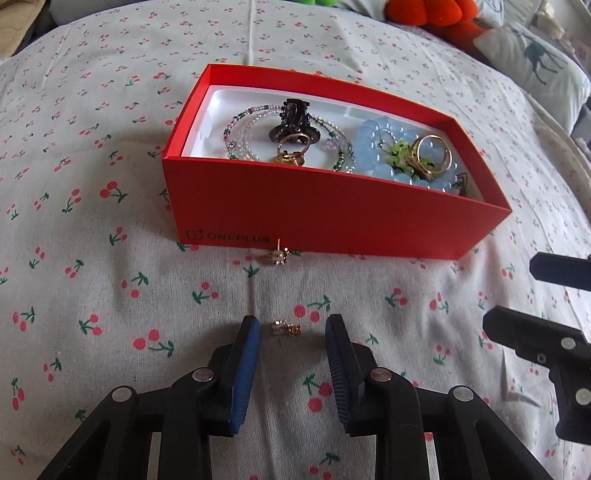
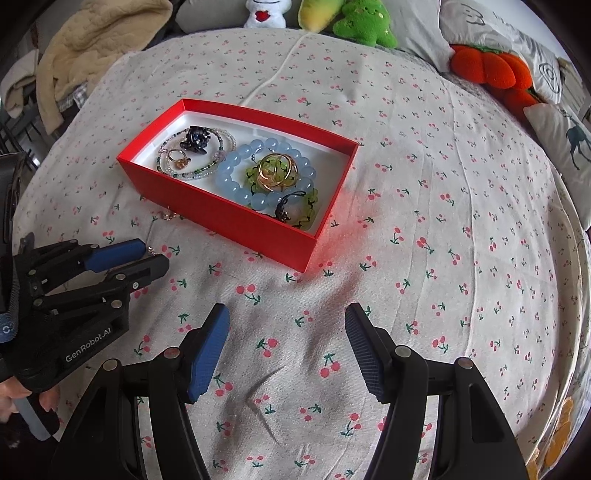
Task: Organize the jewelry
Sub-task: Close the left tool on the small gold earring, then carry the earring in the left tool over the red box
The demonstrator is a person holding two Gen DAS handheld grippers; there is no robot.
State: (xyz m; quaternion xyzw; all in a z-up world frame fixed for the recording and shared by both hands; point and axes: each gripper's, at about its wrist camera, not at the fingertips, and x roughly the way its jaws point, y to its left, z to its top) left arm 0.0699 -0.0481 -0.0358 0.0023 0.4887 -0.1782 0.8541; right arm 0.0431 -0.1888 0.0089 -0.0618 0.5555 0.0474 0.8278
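A red box [image 1: 314, 221] [image 2: 221, 218] lies on the cherry-print bedsheet. It holds a blue bead bracelet [image 1: 380, 129] [image 2: 236, 162], thin bead strings [image 1: 240, 125], a dark hair claw [image 1: 293, 122] [image 2: 197, 138], gold rings [image 1: 430, 155] [image 2: 277, 168] and green beads [image 2: 308, 210]. A small gold earring [image 1: 286, 328] lies on the sheet between the fingers of my open left gripper [image 1: 293, 325] [image 2: 151, 254]. A second earring [image 1: 277, 254] [image 2: 168, 215] lies against the box's near wall. My right gripper [image 2: 286, 319] is open and empty over bare sheet; it also shows in the left wrist view [image 1: 517, 295].
Plush toys, green [image 2: 364, 22], orange [image 2: 487, 68] and white [image 2: 264, 13], line the bed's far edge. A deer-print pillow [image 1: 535, 66] [image 2: 565, 136] lies at the right. A beige blanket [image 2: 92, 48] is piled at the far left.
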